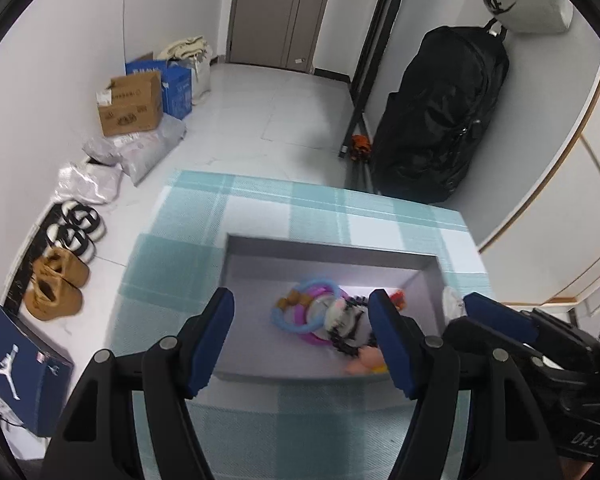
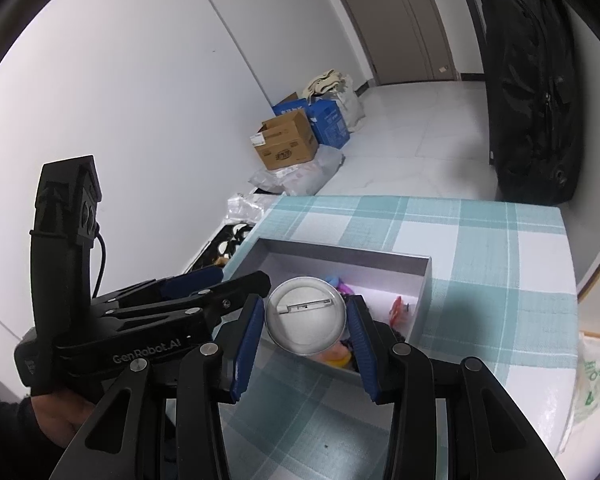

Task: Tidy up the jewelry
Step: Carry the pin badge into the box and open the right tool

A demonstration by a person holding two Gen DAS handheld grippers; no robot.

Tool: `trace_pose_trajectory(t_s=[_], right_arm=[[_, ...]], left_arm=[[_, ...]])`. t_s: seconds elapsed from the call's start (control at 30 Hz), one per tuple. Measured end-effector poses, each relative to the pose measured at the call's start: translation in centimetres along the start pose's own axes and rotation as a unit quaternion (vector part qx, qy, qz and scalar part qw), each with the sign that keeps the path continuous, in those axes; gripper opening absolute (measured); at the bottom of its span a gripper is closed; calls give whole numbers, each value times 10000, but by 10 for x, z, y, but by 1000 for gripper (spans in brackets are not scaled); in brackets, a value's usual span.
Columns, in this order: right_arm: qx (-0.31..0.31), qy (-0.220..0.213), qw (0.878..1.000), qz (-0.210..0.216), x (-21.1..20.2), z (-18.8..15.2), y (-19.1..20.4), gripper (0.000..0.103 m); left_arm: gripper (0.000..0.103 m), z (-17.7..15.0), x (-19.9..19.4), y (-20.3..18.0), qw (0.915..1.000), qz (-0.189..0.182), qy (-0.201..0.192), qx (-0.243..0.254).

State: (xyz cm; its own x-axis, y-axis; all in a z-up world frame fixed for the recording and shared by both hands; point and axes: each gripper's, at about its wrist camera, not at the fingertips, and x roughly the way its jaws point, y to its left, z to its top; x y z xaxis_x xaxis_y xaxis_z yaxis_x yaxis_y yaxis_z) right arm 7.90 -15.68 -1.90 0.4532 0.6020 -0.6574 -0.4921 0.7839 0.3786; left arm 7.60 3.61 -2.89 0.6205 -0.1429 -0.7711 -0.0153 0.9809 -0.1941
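Note:
A shallow grey box [image 1: 324, 254] sits on the teal checked tablecloth [image 1: 260, 200]. Inside lie blue and pink rings [image 1: 300, 312], a black bead chain [image 1: 348, 340] and small orange and yellow pieces. My left gripper [image 1: 302, 340] is open and empty, just above the box's near edge. My right gripper [image 2: 305, 318] is shut on a round silver pin badge [image 2: 305, 316], back side facing me, held over the box [image 2: 340, 256]. The right gripper also shows at the right of the left wrist view [image 1: 500, 320].
The table's far edge drops to a white tiled floor. A black bag [image 1: 440, 120] stands beyond the far right corner. Cardboard and blue boxes [image 1: 132, 104], plastic bags and shoes [image 1: 56, 284] line the left wall. A white plastic bag [image 2: 596, 380] lies at the table's right.

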Motion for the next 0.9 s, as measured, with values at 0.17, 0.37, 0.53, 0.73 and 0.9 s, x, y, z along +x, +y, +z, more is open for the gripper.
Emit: trace_pose_trajectory(t_s=[0.17, 0.37, 0.53, 0.73, 0.9], right_arm=[[-17, 87, 10000, -34, 10, 3, -3, 42], [131, 196, 9997, -45, 23, 5, -13, 42], [203, 201, 9995, -114, 27, 6, -17, 42], [345, 238, 9990, -160, 31, 8, -23, 42], [421, 265, 9986, -165, 33, 8, -24, 44]], left_arm=[[57, 6, 6, 2, 10000, -76, 40, -18], [56, 8, 16, -1, 9997, -157, 182, -48], [56, 12, 20, -3, 9996, -163, 208, 59], [56, 14, 29, 1, 9994, -171, 313, -28], [56, 16, 32, 2, 9992, -182, 357, -72]])
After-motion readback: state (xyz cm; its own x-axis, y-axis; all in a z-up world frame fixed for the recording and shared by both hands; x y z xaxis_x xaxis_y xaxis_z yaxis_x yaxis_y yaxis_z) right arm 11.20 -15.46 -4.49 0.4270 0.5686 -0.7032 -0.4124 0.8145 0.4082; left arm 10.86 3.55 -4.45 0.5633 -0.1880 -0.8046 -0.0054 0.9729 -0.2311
